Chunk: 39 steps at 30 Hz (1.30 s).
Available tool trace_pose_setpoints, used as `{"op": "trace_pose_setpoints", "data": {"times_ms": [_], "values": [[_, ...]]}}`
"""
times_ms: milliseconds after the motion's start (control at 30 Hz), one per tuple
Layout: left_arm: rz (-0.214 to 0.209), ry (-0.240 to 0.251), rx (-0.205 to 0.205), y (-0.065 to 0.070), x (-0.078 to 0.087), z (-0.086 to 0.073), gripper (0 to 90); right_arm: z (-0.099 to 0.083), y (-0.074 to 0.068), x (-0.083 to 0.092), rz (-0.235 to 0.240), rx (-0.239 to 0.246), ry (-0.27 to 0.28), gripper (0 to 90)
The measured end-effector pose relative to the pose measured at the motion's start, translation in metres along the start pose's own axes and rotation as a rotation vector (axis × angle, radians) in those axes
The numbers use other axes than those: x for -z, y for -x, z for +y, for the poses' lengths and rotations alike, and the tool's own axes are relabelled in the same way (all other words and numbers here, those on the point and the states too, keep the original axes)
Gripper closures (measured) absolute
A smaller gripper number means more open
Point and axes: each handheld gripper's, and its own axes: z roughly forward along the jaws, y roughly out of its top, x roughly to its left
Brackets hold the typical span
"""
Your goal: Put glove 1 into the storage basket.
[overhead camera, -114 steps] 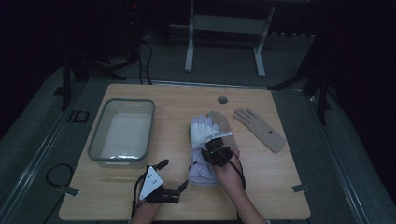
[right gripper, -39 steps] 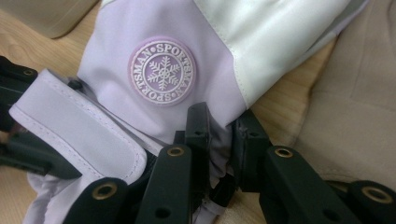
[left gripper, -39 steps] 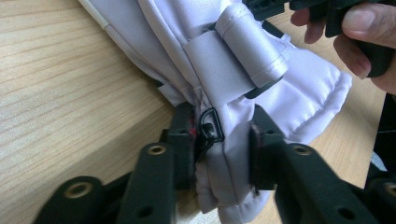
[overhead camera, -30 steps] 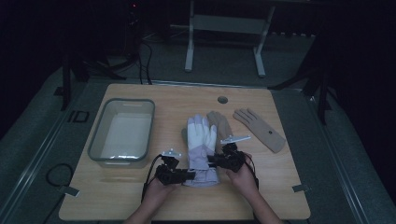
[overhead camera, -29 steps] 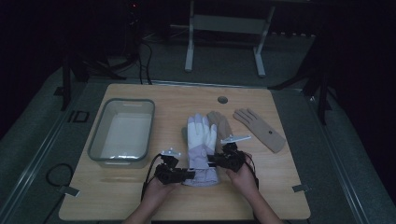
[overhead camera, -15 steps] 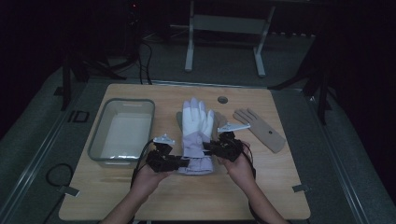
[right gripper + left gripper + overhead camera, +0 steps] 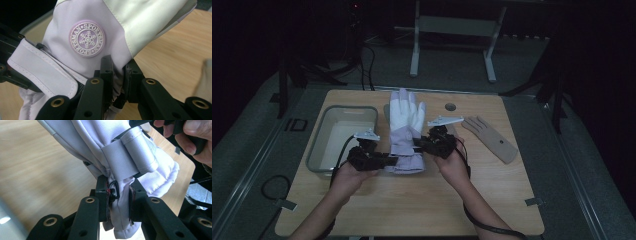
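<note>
**Two grippers holding a ski glove by its cuff above the table**

Ski glove (image 7: 404, 131), pale lilac with a cream-white palm panel and fingers, held by its cuff between the two grippers over the middle of the wooden table (image 7: 377, 210), fingers pointing away from the person. A round lilac badge (image 7: 87, 38) on the glove shows a snowflake ringed by the raised word "SPORTSMAN", written twice around the rim. A strap with a stitched edge wraps the wrist of the glove.

Left gripper (image 7: 384, 161): jaws clenched on the left edge of the cuff, with fabric bunched between the pads and a small black ring caught against one jaw. Right gripper (image 7: 419, 146): jaws clenched on the right edge of the cuff, just below the badge. A grey three-cornered plate sits on top of each gripper.

Clear plastic bin (image 7: 319, 150), rectangular with rounded corners, standing on the left part of the table beside the glove; nothing can be made out inside it. Flat wooden hand form (image 7: 492, 137) lying on the right part of the table, well apart from the glove.
</note>
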Motion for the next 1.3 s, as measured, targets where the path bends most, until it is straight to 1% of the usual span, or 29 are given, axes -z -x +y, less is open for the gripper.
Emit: {"op": "trace_pose_setpoints", "data": {"times_ms": [100,133,167,233,267,333,367,400,433,467,500,533,567,600,633,700,733,767,800,867,967,1033,1100,1133,1300], "values": [[0.012,-0.004,-0.01,-0.009,0.013,0.001,75.0,0.011,-0.007,-0.008,0.012,0.004,0.004,79.6],[0.012,-0.004,-0.01,-0.009,0.013,0.001,75.0,0.011,-0.007,-0.008,0.012,0.004,0.004,79.6],[0.02,-0.005,-0.019,-0.014,0.02,0.001,75.0,0.015,-0.01,-0.011,0.015,0.009,0.003,79.6],[0.028,-0.007,-0.022,-0.019,0.029,0.0,75.0,0.024,-0.018,-0.02,0.022,0.021,-0.001,79.6],[0.038,-0.006,-0.019,-0.023,0.034,-0.001,75.1,0.027,-0.021,-0.024,0.025,0.024,0.0,79.6],[0.046,-0.004,-0.02,-0.026,0.041,-0.002,75.1,0.034,-0.028,-0.03,0.025,0.041,0.003,79.6],[0.06,-0.002,-0.02,-0.029,0.047,-0.002,75.1,0.036,-0.031,-0.032,0.029,0.045,0.006,79.7],[0.063,-0.001,-0.019,-0.031,0.05,-0.003,75.3,0.04,-0.034,-0.037,0.036,0.043,0.008,79.7],[0.074,0.001,-0.02,-0.034,0.056,-0.004,75.4,0.042,-0.037,-0.039,0.037,0.047,0.011,79.7],[0.078,0.003,-0.011,-0.038,0.06,-0.005,75.4,0.046,-0.041,-0.044,0.043,0.043,0.015,79.8],[0.083,0.002,-0.013,-0.04,0.063,-0.005,75.4,0.049,-0.044,-0.048,0.048,0.041,0.02,79.8],[0.083,0.002,-0.013,-0.04,0.063,-0.005,75.4,0.049,-0.044,-0.048,0.048,0.041,0.02,79.8],[0.093,-0.003,-0.013,-0.049,0.073,-0.008,75.4,0.051,-0.046,-0.051,0.049,0.045,0.023,79.8],[0.096,-0.005,-0.01,-0.053,0.077,-0.01,75.5,0.056,-0.055,-0.061,0.054,0.048,0.026,79.8],[0.096,-0.008,-0.001,-0.057,0.08,-0.011,75.5,0.059,-0.057,-0.065,0.062,0.042,0.025,79.8],[0.102,-0.016,-0.002,-0.065,0.088,-0.012,75.4,0.063,-0.062,-0.074,0.073,0.035,0.023,79.8],[0.102,-0.016,-0.002,-0.065,0.088,-0.012,75.5,0.063,-0.062,-0.074,0.073,0.035,0.023,79.8],[0.107,-0.031,-0.003,-0.072,0.094,-0.012,75.5,0.065,-0.065,-0.079,0.076,0.036,0.028,79.8],[0.109,-0.034,0.0,-0.075,0.097,-0.012,75.4,0.069,-0.069,-0.087,0.085,0.035,0.025,79.8],[0.116,-0.046,0.005,-0.084,0.102,-0.013,75.4,0.072,-0.072,-0.095,0.092,0.032,0.027,79.8],[0.118,-0.072,0.011,-0.097,0.105,-0.017,75.4,0.075,-0.076,-0.11,0.099,0.021,0.02,79.9],[0.112,-0.079,0.017,-0.105,0.105,-0.021,75.4,0.075,-0.079,-0.12,0.101,0.016,0.007,80.0],[0.1,-0.084,0.033,-0.113,0.104,-0.028,75.3,0.073,-0.081,-0.129,0.102,0.016,-0.005,80.1],[0.094,-0.089,0.051,-0.118,0.102,-0.033,75.3,0.072,-0.081,-0.134,0.105,0.009,-0.016,80.1],[0.077,-0.126,0.09,-0.131,0.092,-0.051,75.2,0.059,-0.084,-0.156,0.107,0.006,-0.076,80.1]]}}
